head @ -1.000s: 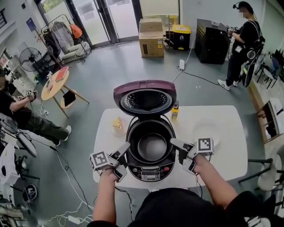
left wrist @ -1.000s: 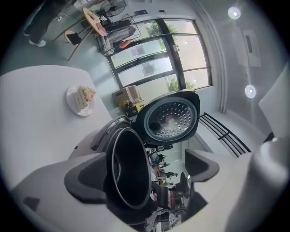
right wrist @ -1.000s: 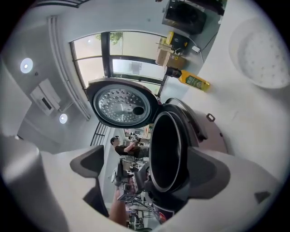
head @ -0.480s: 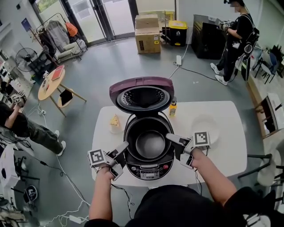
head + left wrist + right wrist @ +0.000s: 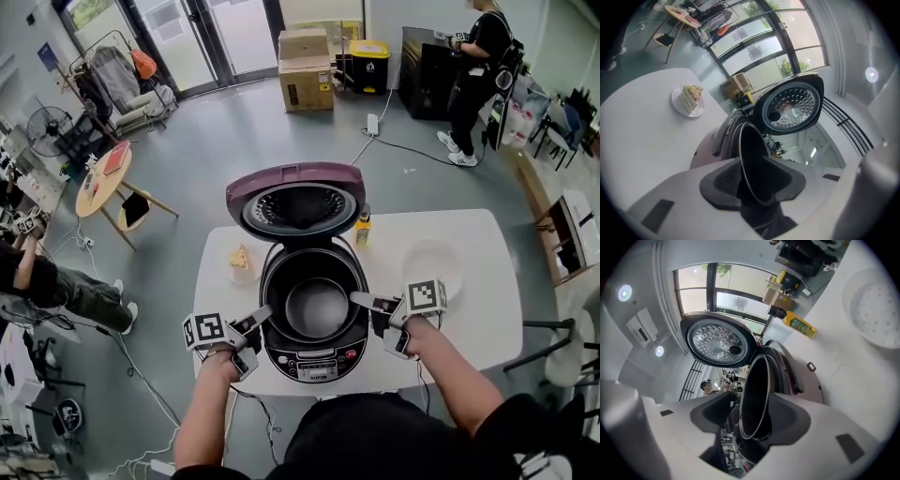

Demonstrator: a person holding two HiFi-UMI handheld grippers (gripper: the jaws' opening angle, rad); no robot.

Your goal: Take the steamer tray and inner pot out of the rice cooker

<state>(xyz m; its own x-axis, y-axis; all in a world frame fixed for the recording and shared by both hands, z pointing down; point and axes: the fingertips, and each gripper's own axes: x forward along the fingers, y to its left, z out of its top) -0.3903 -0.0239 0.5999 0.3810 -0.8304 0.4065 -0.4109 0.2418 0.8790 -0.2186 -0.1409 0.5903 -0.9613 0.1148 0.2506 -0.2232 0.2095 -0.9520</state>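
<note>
The rice cooker (image 5: 315,360) stands at the near middle of the table (image 5: 473,330), the inner pot (image 5: 317,307) in it and its lid (image 5: 298,187) raised on the far side. Left of it lies a cake plate (image 5: 240,263) — just right of the lid a bottle (image 5: 363,228), further right the steamer tray (image 5: 433,264)

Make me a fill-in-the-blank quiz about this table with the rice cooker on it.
1. The lid of the rice cooker stands ___.
2. The inner pot sits ___ the rice cooker.
3. The plate left of the cooker holds a slice of ___.
4. The white steamer tray lies on the ___.

Missing words: open; inside; cake; table.
</note>
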